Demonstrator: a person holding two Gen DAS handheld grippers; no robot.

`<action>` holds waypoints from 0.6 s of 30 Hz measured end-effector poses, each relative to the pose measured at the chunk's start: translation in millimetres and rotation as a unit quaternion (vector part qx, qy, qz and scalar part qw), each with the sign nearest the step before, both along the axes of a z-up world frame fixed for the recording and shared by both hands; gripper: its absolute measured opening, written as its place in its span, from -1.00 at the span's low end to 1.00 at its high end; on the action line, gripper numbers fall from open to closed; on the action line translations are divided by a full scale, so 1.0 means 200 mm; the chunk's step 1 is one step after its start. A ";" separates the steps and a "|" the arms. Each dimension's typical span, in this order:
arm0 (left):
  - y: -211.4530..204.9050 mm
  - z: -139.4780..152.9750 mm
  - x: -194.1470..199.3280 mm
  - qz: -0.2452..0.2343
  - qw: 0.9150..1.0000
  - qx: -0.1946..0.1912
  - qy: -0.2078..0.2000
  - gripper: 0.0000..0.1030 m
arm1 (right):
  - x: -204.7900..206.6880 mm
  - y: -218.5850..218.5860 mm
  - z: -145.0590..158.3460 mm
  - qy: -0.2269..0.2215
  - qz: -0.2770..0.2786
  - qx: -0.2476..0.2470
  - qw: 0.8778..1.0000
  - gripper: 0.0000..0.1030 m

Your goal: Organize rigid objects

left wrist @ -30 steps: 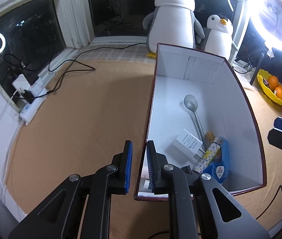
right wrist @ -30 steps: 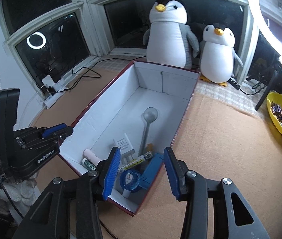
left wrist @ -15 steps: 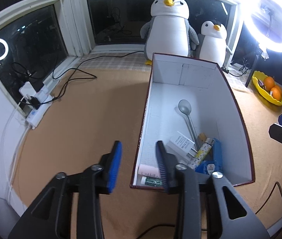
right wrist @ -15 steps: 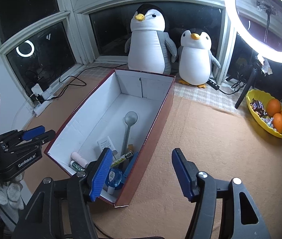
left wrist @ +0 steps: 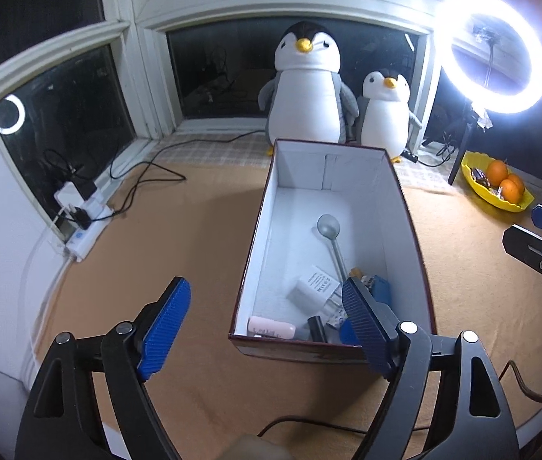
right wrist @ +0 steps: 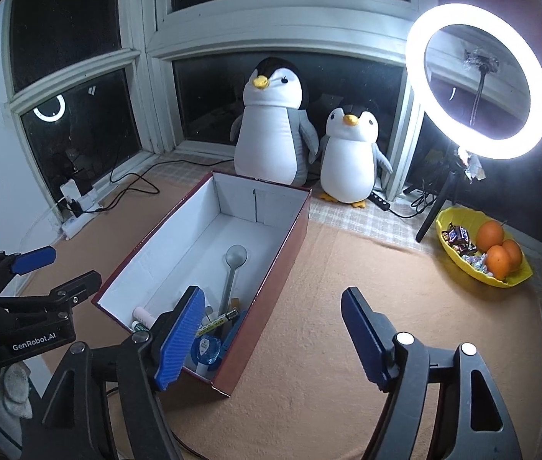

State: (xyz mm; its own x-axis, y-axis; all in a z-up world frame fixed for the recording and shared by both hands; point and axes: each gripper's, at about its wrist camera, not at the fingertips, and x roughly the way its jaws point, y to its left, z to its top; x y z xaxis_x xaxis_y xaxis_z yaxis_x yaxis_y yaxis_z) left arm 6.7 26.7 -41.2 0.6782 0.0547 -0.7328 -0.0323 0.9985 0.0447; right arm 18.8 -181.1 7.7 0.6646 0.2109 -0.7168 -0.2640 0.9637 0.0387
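Note:
A long box [left wrist: 257, 230], dark red outside and white inside, stands on the tan mat. Inside lie a grey spoon [left wrist: 330, 230], a white charger [left wrist: 315, 287], a pink tube [left wrist: 271, 330] and blue items [left wrist: 382, 287] at the near end. My left gripper [left wrist: 264, 283] hovers above the box's near left corner; its jaws are opening and nothing is held. My right gripper [right wrist: 272, 293] hangs over the box's [right wrist: 290, 253] near right wall, jaws also opening, empty. Each gripper shows in the other's view: left gripper [right wrist: 68, 268], right gripper [left wrist: 520, 222].
Two penguin plush toys [right wrist: 271, 126] sit behind the box by the window. A lit ring light [right wrist: 478, 80] stands on a tripod at the right, with a yellow bowl [right wrist: 459, 264] of oranges and sweets beside it. A power strip [left wrist: 87, 230] with cables lies at the left.
Both grippers have let go of the box's near walls, spread their jaws wide, and lifted up and back. The box stays in place.

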 end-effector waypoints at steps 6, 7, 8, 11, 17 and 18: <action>-0.03 0.05 -0.06 0.004 1.000 -0.004 -0.009 0.60 | -0.06 -0.05 0.03 -0.016 -0.016 -0.009 1.000 0.53; -0.03 0.05 -0.07 0.005 1.000 -0.003 -0.009 0.60 | -0.07 -0.06 0.03 -0.015 -0.020 -0.008 1.000 0.53; -0.03 0.06 -0.07 0.006 1.000 -0.004 -0.009 0.61 | -0.07 -0.07 0.02 -0.013 -0.021 -0.006 1.000 0.54; -0.03 0.06 -0.07 0.008 1.000 -0.007 -0.008 0.61 | -0.08 -0.08 0.00 -0.004 -0.026 -0.001 1.000 0.54; -0.02 0.06 -0.07 0.007 1.000 -0.006 -0.009 0.61 | -0.09 -0.09 -0.01 -0.003 -0.034 -0.004 0.999 0.54; -0.03 0.06 -0.07 0.006 1.000 -0.005 -0.009 0.61 | -0.09 -0.09 0.00 -0.005 -0.035 -0.004 0.999 0.54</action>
State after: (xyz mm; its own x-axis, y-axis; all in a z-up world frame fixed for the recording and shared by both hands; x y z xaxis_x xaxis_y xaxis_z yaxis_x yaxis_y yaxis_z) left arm -6.8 21.4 -29.5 0.6906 0.0554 -0.7211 -0.0454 0.9984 0.0333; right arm 0.9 -200.0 6.8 0.6843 0.1580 -0.7119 -0.1956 0.9802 0.0295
